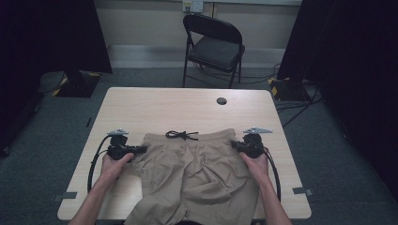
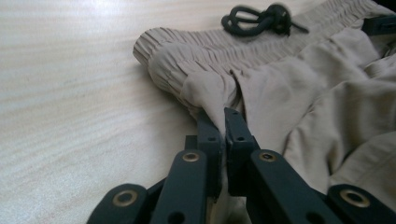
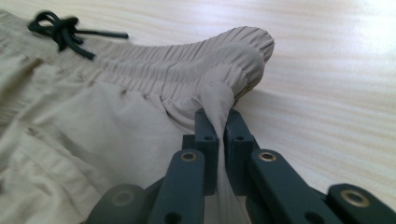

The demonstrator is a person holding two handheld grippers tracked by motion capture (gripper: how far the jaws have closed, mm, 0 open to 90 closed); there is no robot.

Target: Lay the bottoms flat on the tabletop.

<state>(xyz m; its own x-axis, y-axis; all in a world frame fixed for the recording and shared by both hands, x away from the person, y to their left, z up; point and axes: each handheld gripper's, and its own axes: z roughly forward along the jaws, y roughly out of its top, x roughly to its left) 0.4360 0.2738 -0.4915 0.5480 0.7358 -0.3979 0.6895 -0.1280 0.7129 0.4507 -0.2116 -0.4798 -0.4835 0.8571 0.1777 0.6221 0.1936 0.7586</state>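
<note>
shorts (image 1: pixel 197 178) of tan cloth lie flat on the near half of a light wooden table (image 1: pixel 155 108), waistband toward the far side and legs running off the near edge, the cloth rumpled in soft folds through the middle.

at the left, the person's left hand (image 1: pixel 114 165) holds the left gripper (image 1: pixel 141 149), whose cable loops down beside the forearm and whose grey plate sits on top. its tips meet the left end of the waistband. in the left gripper view the left gripper (image 2: pixel 223 122) has its jaws drawn narrow, pinching a fold of the shorts (image 2: pixel 299 93) just below the gathered elastic corner, which rests on the table (image 2: pixel 70 93).

at the middle of the waistband a black drawstring (image 1: pixel 181 135) is tied in a bow lying on the far side of the band; it shows at the far right in the left gripper view (image 2: pixel 257 19) and at the far left in the right gripper view (image 3: pixel 60 29).

at the right, the right hand (image 1: pixel 256 161) holds the right gripper (image 1: pixel 233 144) against the right end of the waistband. in the right gripper view the right gripper (image 3: pixel 219 122) likewise has its jaws nearly closed, clamping a fold of the shorts (image 3: pixel 93 130) under the puckered corner, with bare table (image 3: pixel 327 93) beyond.

beyond the table's far edge stands a black folding chair (image 1: pixel 213 44) on grey carpet.
</note>
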